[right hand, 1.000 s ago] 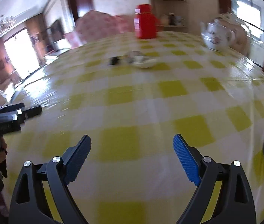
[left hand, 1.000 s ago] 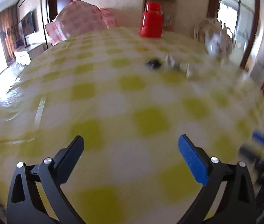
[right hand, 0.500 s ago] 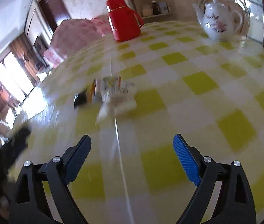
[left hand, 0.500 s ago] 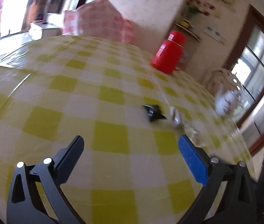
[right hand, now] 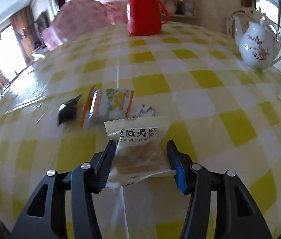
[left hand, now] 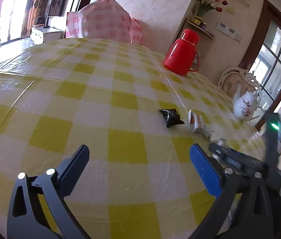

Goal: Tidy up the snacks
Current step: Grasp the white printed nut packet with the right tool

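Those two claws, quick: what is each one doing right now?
Left gripper: open, holding nothing.
Right gripper: partly closed around a white snack packet; a firm grip cannot be told.

Left view: looks from above the table [left hand: 120, 107], tilted, facing the far wall; the snacks lie well ahead and to the right.
Right view: sits low and close over the table [right hand: 200, 91], facing the same far side; a white packet [right hand: 138, 149] fills the near foreground.
Shared: black packet [left hand: 171, 117] [right hand: 68, 110], orange packet [left hand: 197, 123] [right hand: 108, 105], red flask [left hand: 181, 52] [right hand: 143, 10], teapot [left hand: 245, 107] [right hand: 257, 47].
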Tool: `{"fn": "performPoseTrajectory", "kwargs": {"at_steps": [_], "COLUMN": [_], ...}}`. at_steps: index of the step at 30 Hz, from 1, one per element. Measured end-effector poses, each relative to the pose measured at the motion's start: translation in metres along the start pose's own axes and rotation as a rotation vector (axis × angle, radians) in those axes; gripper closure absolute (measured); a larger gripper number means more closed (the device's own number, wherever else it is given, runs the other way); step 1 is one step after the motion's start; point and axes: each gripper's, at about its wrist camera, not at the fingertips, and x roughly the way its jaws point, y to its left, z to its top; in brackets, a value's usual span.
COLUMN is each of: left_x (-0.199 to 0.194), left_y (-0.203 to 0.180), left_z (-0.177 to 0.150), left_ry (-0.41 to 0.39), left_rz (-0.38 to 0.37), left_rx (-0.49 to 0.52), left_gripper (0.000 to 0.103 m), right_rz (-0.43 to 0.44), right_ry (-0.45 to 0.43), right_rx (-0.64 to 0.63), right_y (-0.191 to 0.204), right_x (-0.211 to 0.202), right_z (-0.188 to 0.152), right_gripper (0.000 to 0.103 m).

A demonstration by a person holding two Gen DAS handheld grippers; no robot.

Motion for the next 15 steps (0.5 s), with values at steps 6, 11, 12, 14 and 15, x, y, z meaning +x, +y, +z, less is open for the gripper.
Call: {"fn": "performPoseTrajectory", "kwargs": {"at_steps": [6,11,12,14,15], "left_x": [0.002,0.017,0.023,0.043,0.051], "left_y": [-0.009,-0.032,-0.038,-0.050,-0.051], "left_z": [-0.006,-0.008,-0.006,0.003,0.008], "left_ry": [0.035,0.097,0.107,0.121,0.125], "left_rz": [-0.029,-0.102,-0.107,-0.077,-0.070], "left_rx": [0.037,0.106,0.131,0.185,0.176], "left_gripper": [0.002,0.002,0.002,0.002,0.002], "right_rz": [0.019,0.065,0.080,0.101,0.112], "right_ry": [-0.067,-0.087,-0.085,-0.079,-0.078], "right_rx": [0.005,0.100,0.124,0.148,0.148], "right_y": [-0.023,-0.051,-0.054,-0.056,-0.054], "right_x": [-0.066,-0.092,-0.094,-0.096,-0.096], "right_z": [-0.043,-0.068,-0.070,-0.073,-0.073], "right_gripper": [0.053,0.053,0.053,0.053,0.053]}}
